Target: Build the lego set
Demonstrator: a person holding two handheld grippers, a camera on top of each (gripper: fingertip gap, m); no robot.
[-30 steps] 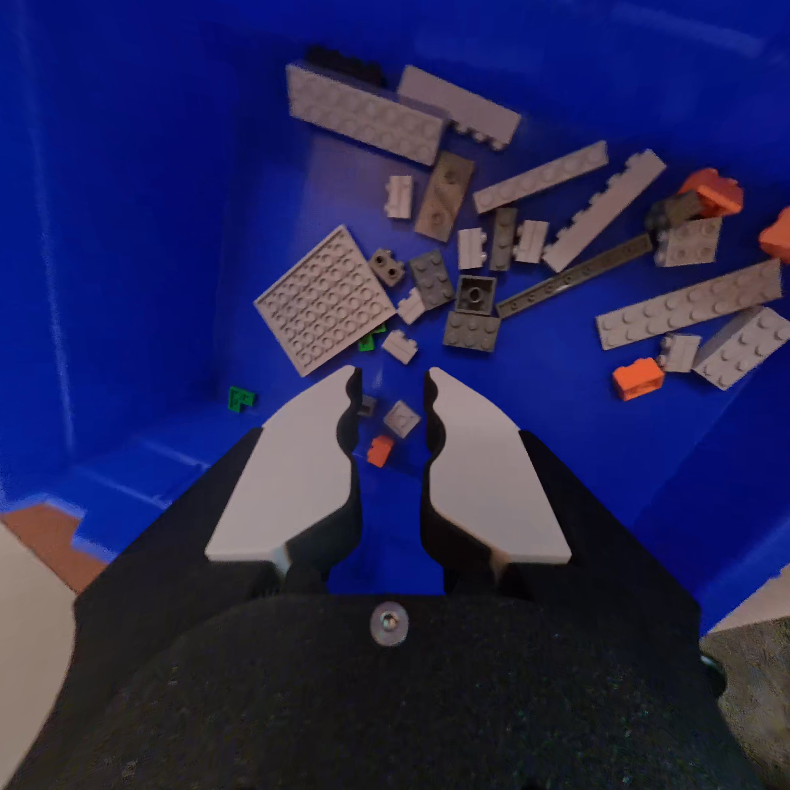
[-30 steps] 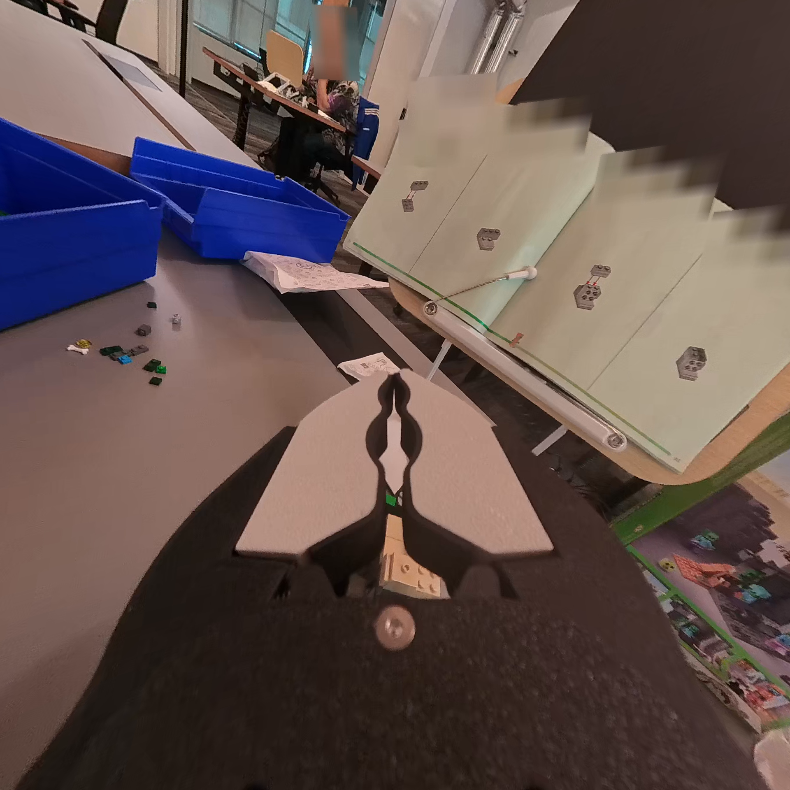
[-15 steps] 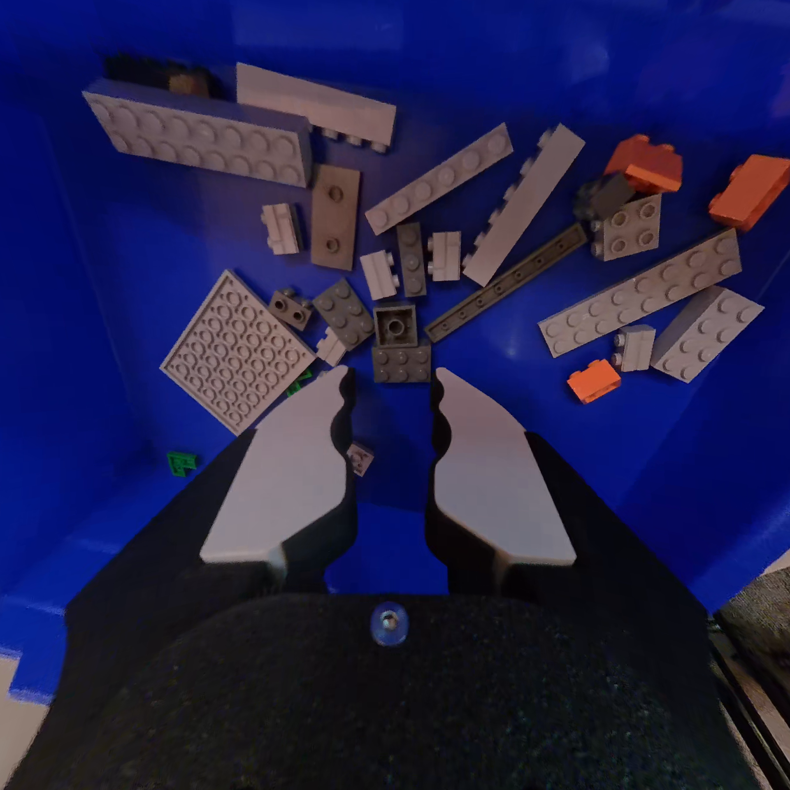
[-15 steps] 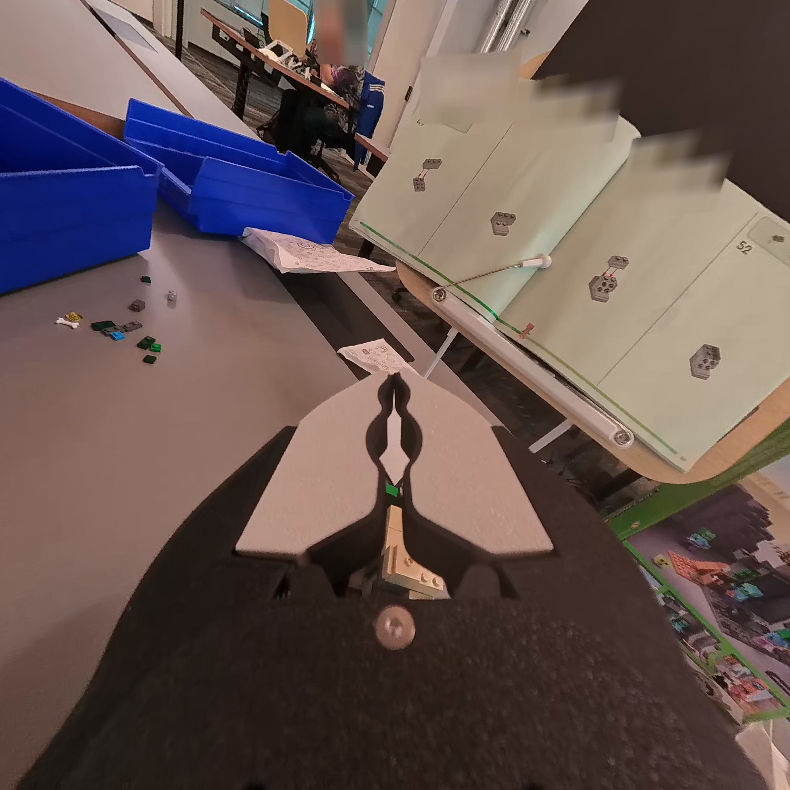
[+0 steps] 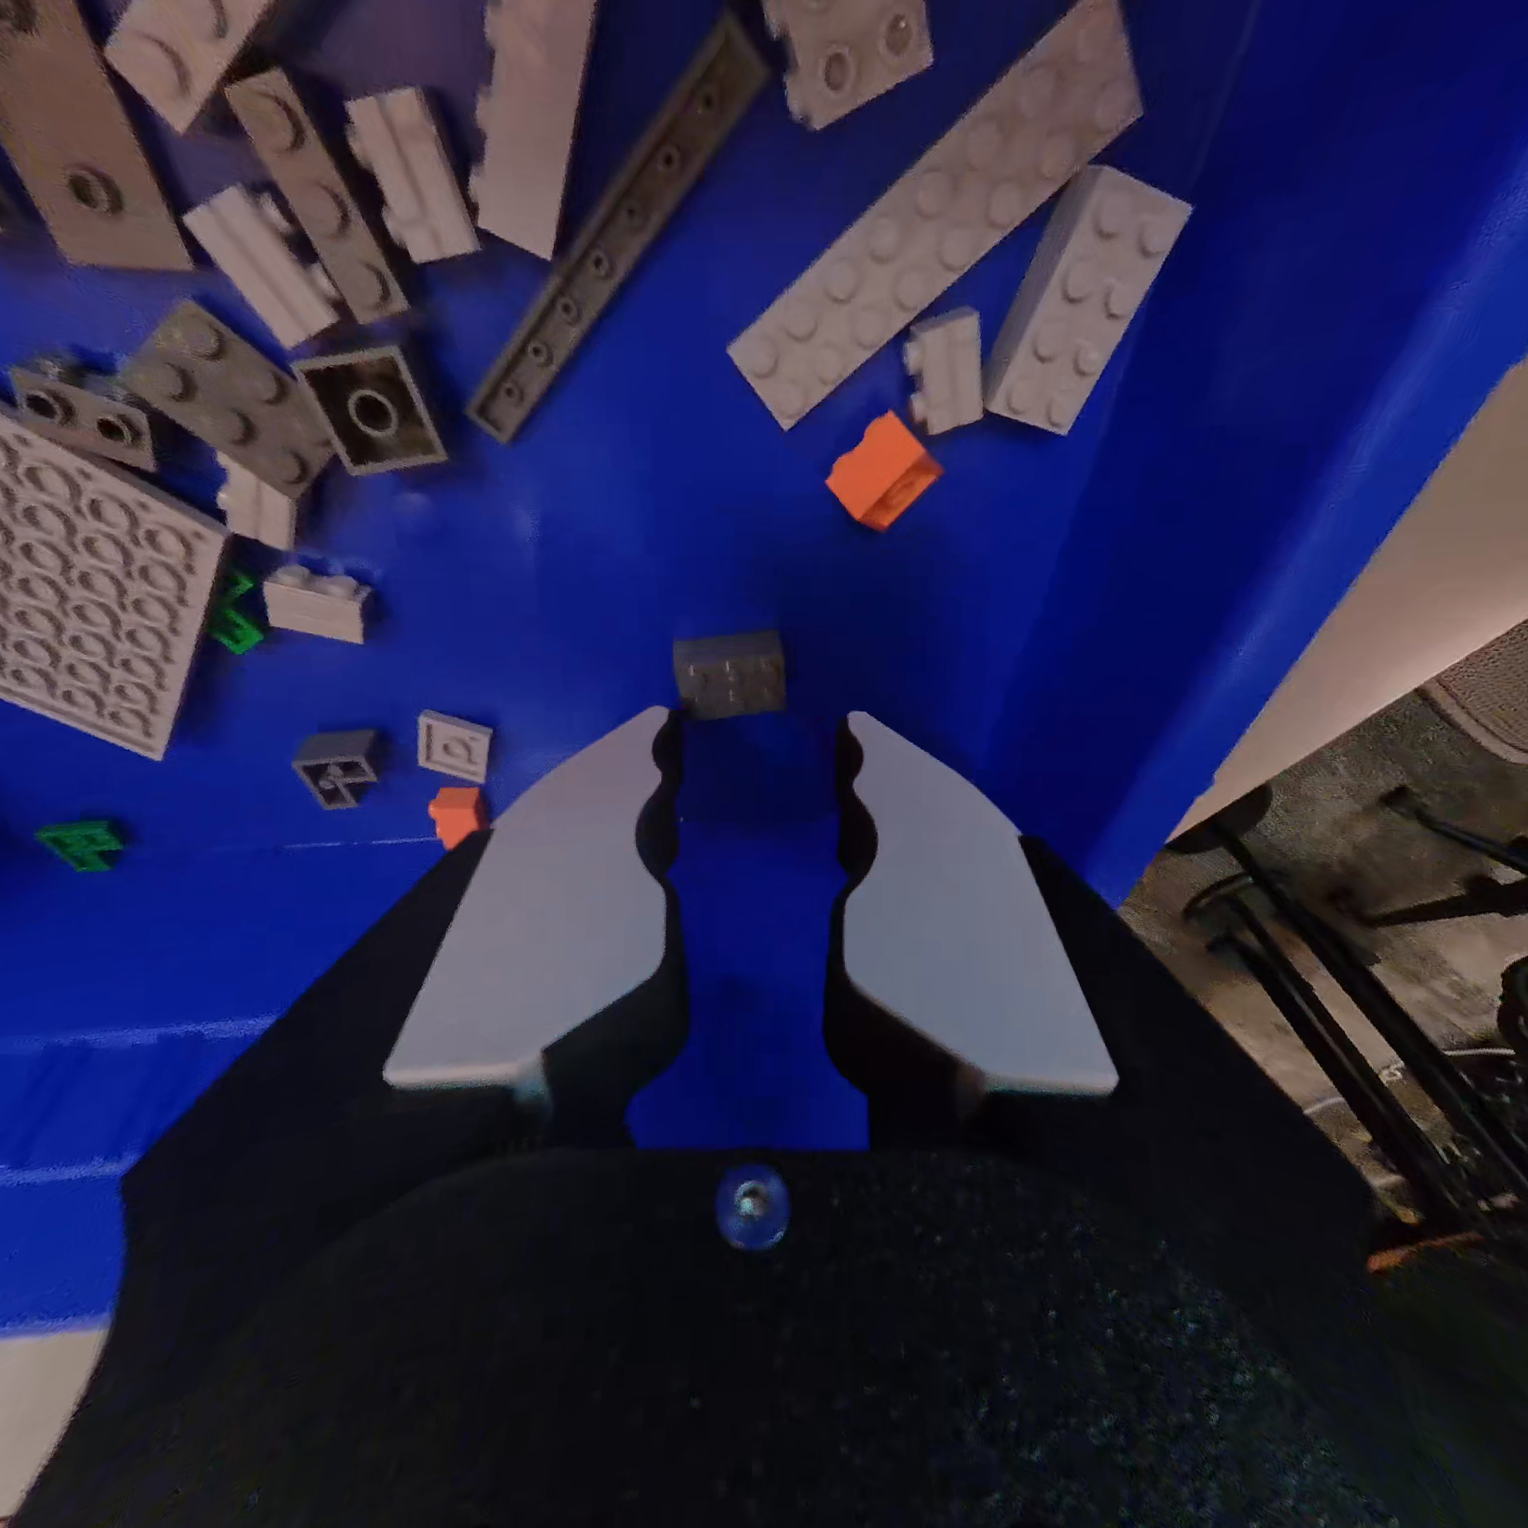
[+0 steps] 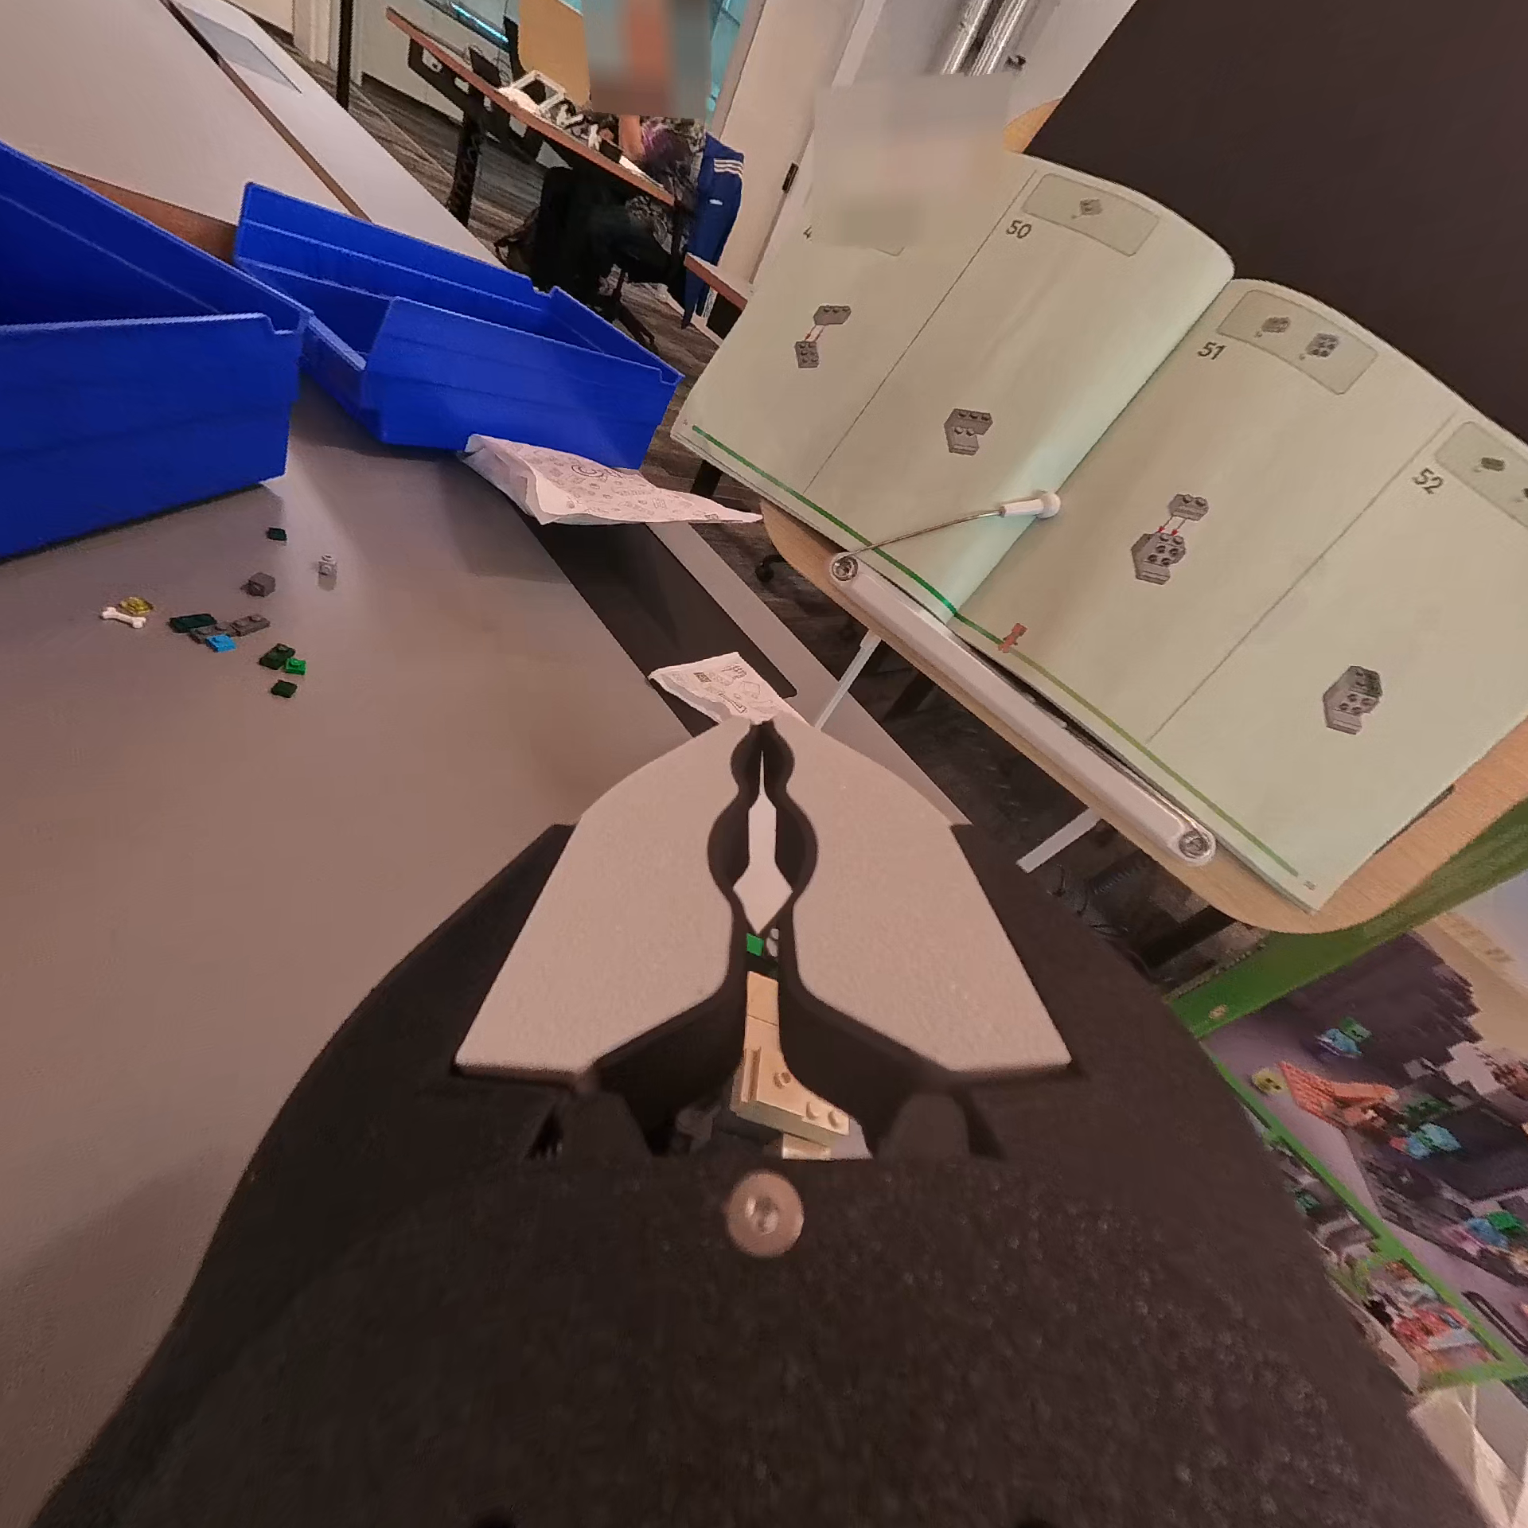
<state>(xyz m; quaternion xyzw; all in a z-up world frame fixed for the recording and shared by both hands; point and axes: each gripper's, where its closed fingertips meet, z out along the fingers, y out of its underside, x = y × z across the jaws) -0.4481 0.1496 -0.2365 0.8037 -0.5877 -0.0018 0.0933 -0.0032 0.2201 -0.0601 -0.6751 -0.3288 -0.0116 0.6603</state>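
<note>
My left gripper (image 5: 756, 715) is open inside a blue bin (image 5: 1240, 413), low over its floor. A dark grey 2x3 brick (image 5: 729, 685) lies just ahead of the fingertips, between their lines and apart from the other pieces. Grey plates and bricks lie beyond it, with a long light grey plate (image 5: 934, 223), a square grey plate (image 5: 83, 595) and an orange brick (image 5: 885, 471). My right gripper (image 6: 761, 728) is shut over the grey table (image 6: 248, 868). A small tan lego build (image 6: 777, 1075) with a green bit sits clamped between the finger bases.
An open instruction booklet (image 6: 1075, 496) rests on a wooden stand to the right, with the set's box (image 6: 1406, 1157) below it. Two blue bins (image 6: 124, 389) (image 6: 479, 372) stand at the table's left and back. Small loose pieces (image 6: 215, 628) and paper sheets (image 6: 595, 488) lie on the table. Tip to tip, the grippers are about 50 centimetres apart. To reach the orange brick (image 5: 885, 471) in a straight line is about 5 centimetres for my left fingers, about 45 centimetres for my right. To the long light grey plate (image 5: 934, 223): left tips about 9 centimetres, right tips about 40 centimetres.
My left gripper has dropped lower and moved right in the bin. The dark grey 2x3 brick now lies away from the pile, at the fingertips. The right gripper has tilted slightly, still shut.
</note>
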